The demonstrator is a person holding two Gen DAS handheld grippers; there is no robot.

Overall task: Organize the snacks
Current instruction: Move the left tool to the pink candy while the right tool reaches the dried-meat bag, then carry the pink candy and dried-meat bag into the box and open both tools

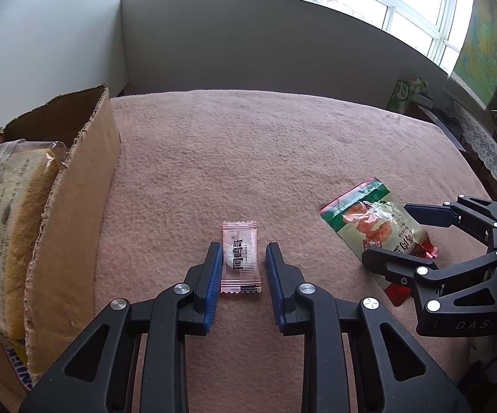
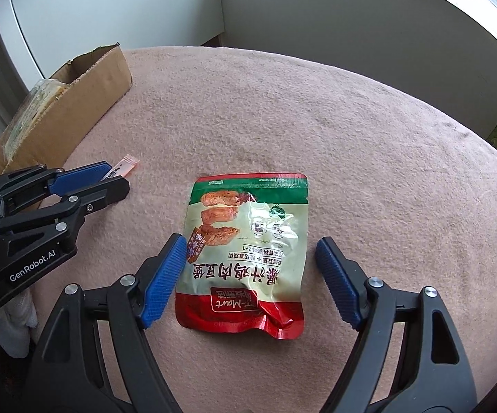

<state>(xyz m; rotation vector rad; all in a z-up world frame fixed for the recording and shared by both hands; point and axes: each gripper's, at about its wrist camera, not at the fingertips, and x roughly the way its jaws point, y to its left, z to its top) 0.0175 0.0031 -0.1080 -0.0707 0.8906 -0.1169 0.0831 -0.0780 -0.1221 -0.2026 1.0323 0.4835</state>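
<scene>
Pink sachet sits between left tongs barely apart; right tongs gape astride green-red pouch.

Soft daylight from the blown-out window; sharp centres, strong fisheye bending and dark corners.

Near end of the pink sachet was hidden behind the left tongs in right-wrist view. Lower part of the snack pouch was covered by the right tongs in left-wrist view. Cardboard box was cut off at the edge; contents only partly seen, print too blurred to be read.
</scene>
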